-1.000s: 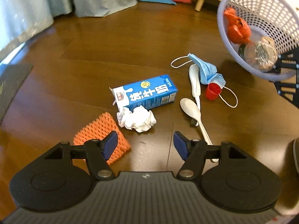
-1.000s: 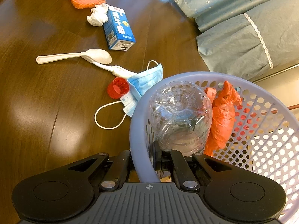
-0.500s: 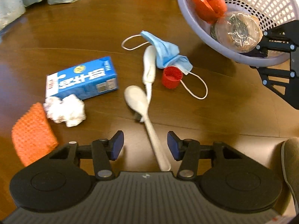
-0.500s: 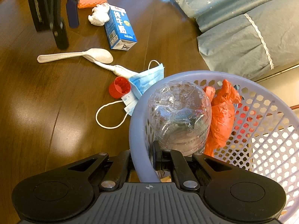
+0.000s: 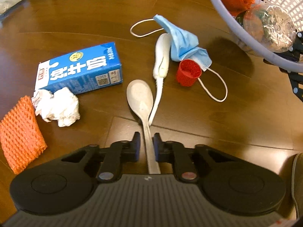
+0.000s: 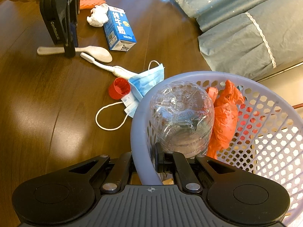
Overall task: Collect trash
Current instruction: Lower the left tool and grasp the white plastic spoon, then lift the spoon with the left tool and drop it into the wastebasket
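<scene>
Straddling the handle of the pale spoon (image 5: pixel 141 102), the left gripper (image 5: pixel 146 143) has its jaws drawn narrow about it, though whether the pads already pinch cannot be told. The spoon lies flat on the wooden floor (image 5: pixel 208 124), its bowl beside a white toothbrush (image 5: pixel 161 56). The right gripper (image 6: pixel 144 159) clamps the rim of the lavender basket (image 6: pixel 136 132), which holds a clear bottle (image 6: pixel 181 113). Likely next: firm the grip, lift, carry the spoon over the basket.

Glossy brown wood floor (image 5: pixel 217 124) beside teal bedding (image 6: pixel 236 22).
</scene>
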`<state>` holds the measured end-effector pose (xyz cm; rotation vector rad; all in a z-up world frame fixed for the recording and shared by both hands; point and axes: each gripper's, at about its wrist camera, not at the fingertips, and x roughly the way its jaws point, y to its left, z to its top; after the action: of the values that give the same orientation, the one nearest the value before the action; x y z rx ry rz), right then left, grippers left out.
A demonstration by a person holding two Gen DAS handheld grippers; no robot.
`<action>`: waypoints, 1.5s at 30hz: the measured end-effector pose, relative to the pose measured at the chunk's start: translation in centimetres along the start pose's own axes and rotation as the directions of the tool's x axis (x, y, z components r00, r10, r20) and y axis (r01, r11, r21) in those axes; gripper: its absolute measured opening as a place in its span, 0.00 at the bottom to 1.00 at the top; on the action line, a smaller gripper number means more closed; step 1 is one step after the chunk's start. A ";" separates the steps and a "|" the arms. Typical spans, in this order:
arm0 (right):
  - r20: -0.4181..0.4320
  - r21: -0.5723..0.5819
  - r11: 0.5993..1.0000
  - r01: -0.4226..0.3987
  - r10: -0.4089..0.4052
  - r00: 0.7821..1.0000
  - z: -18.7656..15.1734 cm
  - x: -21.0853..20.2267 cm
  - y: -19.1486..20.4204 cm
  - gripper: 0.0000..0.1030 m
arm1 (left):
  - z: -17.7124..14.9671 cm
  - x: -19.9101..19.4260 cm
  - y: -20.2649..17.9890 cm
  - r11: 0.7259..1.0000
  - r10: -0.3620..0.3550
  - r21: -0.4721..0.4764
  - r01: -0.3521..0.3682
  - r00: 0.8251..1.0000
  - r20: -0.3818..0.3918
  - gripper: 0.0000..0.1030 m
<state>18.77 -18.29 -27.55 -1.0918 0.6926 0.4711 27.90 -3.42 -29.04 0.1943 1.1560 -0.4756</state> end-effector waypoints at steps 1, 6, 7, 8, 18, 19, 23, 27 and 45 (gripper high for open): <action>0.000 0.000 1.000 0.000 0.000 1.000 0.0 0.0 0.0 0.01 | -0.1 -0.1 0.2 1.000 0.003 0.002 -0.003 1.000 -0.003 0.05; 0.001 0.002 1.000 0.000 0.000 1.000 -0.1 0.0 -0.1 0.01 | -1.3 -1.8 1.6 0.999 0.026 0.022 -0.025 1.000 -0.007 0.05; 0.001 0.002 1.000 0.000 0.000 1.000 -0.1 0.0 -0.1 0.01 | -1.5 -2.2 1.6 0.999 0.032 0.034 -0.032 0.999 -0.005 0.05; 0.001 0.001 1.000 0.000 0.000 1.000 -0.1 0.0 -0.1 0.01 | -1.8 -2.5 1.7 0.998 0.038 0.047 -0.038 0.999 -0.002 0.05; -0.004 -0.004 1.000 -0.001 0.001 1.000 -0.1 0.0 0.1 0.02 | -1.3 -1.9 1.9 0.997 0.065 0.049 -0.067 0.997 0.029 0.09; -0.003 -0.002 1.000 -0.001 0.001 1.000 -0.1 0.0 0.1 0.02 | -1.2 -1.8 1.9 0.997 0.064 0.049 -0.066 0.997 0.032 0.09; -0.003 -0.002 1.000 0.000 0.000 1.000 0.0 0.0 0.1 0.02 | -1.3 -1.7 1.7 0.995 0.072 0.071 -0.074 0.997 0.033 0.09; -0.002 0.002 1.000 0.000 0.000 1.000 0.0 0.1 0.1 0.02 | -1.7 -1.5 1.6 0.994 0.078 0.076 -0.080 0.997 0.021 0.09; 0.000 0.001 1.000 -0.001 0.001 1.000 -0.1 0.1 0.1 0.02 | -1.8 -2.3 1.7 0.994 0.060 0.091 -0.063 0.998 0.029 0.04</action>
<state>18.72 -18.37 -27.68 -1.0908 0.6937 0.4714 26.43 -0.56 -27.82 0.3017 1.1005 -0.4758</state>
